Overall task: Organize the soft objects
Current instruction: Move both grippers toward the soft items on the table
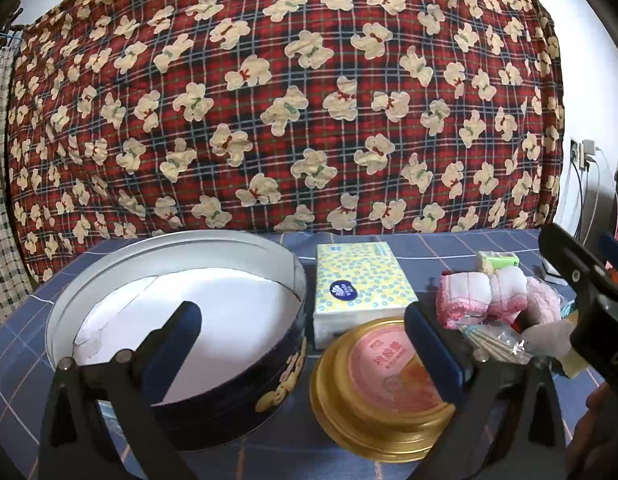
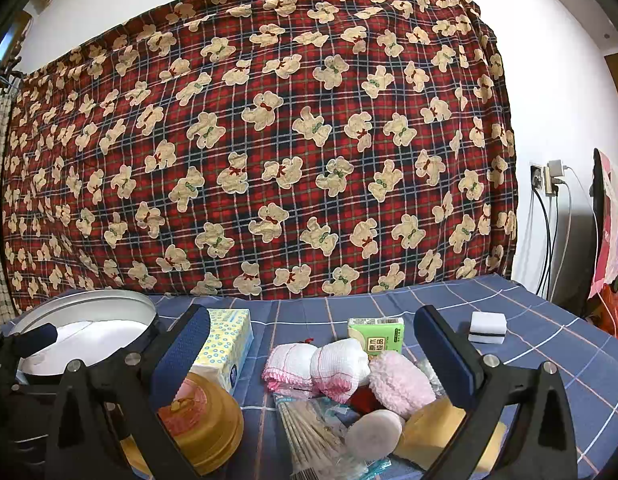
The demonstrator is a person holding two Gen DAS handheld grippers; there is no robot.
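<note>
Nearest the left gripper (image 1: 305, 344) sit two containers: its jaws stand wide apart with nothing between them, one finger over the open tin (image 1: 181, 320), the other over the gold lid (image 1: 373, 392). That tin is round and dark-walled, lined with white paper, and nothing else shows inside. Gold lid and tin lie just beside each other near the table's front edge. Behind the lid rests a tissue pack (image 1: 361, 280), close against the tin's right side.

Right gripper (image 2: 313, 356) also hangs spread wide, holding nothing, over the pile of soft things: two rolled pink-and-white cloths (image 2: 317, 364), a pink puff (image 2: 401, 380), a round white pad (image 2: 373, 432), a yellow sponge (image 2: 433, 428) and a bag of cotton swabs (image 2: 309, 436), all touching or overlapping. A green tissue packet (image 2: 377, 336) stands just behind the cloths.

Bare blue checked tablecloth (image 2: 529, 340) stretches right of the pile to the table's right edge, with only a white sponge block (image 2: 488, 328) on it, well apart from the rest. More bare cloth runs behind everything up to the teddy-bear blanket (image 2: 269, 160) hanging at the back edge.
</note>
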